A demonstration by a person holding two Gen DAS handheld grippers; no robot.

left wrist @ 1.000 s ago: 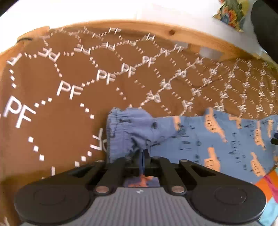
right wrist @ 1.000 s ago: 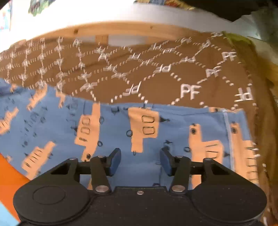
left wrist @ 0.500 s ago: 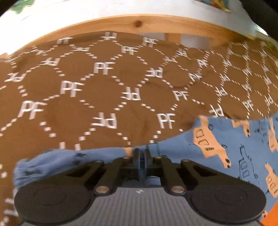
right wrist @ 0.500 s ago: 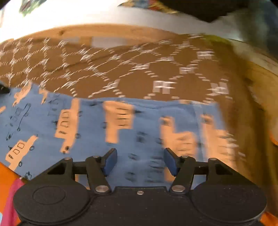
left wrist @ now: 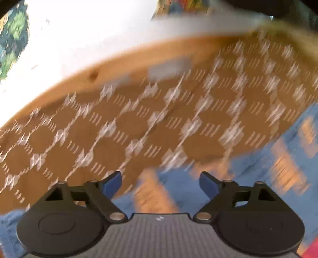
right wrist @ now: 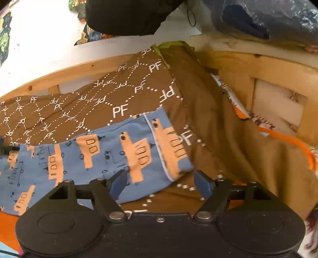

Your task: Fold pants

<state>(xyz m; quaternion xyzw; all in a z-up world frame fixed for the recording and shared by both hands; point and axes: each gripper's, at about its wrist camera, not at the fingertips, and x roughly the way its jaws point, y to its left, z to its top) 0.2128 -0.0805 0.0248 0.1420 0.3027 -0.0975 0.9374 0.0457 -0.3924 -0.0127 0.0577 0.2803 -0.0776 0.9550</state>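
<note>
Blue pants with an orange print lie flat on a brown blanket. Their leg end is in front of my right gripper, which is open and empty just above the hem corner. In the blurred left wrist view the pants run from below my left gripper to the right. The left gripper is open and empty, and a bunched blue part of the pants shows at the lower left.
A wooden bed rail runs behind the blanket, with a white wall beyond. On the right a wooden side panel and an orange-trimmed cloth border the blanket. A dark object hangs at the top.
My left gripper has opened and let go of the pants' waistband, and its view has swung. My right gripper has moved right toward the hem end of the leg and stays open.
</note>
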